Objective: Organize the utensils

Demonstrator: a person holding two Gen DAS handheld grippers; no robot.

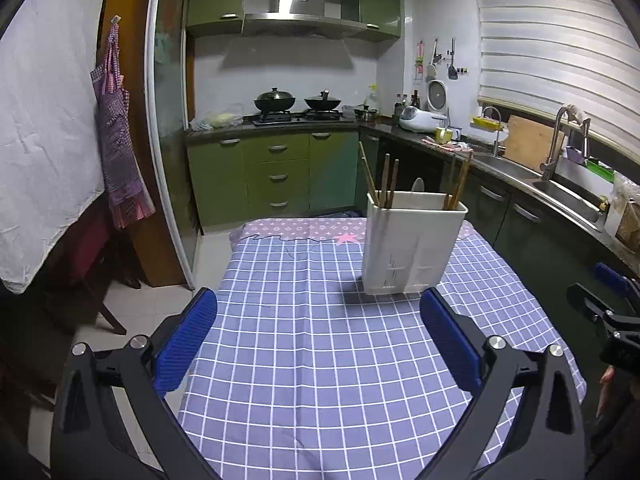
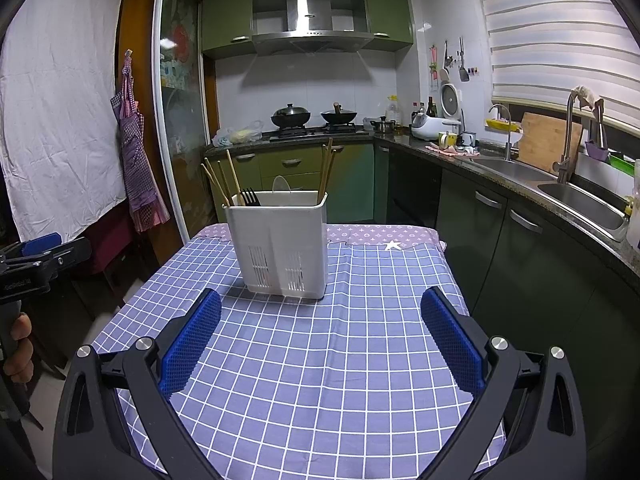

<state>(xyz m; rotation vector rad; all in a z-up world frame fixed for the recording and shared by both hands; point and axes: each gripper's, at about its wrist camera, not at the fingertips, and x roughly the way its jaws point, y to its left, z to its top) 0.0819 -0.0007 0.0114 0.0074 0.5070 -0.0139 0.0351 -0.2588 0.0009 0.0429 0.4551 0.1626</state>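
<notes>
While both our grippers hover with fingers spread and empty, the white utensil holder (image 2: pixel 282 242) stands upright on the bench (image 2: pixel 360 360) ahead, chopsticks (image 2: pixel 222 180) rising vertically; it sits ahead-left of the right gripper (image 2: pixel 320 336), ahead-right of the left gripper (image 1: pixel 318 338)

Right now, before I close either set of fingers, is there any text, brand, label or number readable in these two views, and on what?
Left gripper, seen at the left edge of the right wrist view: a white line of print on its black body, too blurred to read.
Tablecloth: the far border carries a repeating pattern, no readable words.
Utensil holder: no label visible.
Nothing else shows legible text.
</notes>
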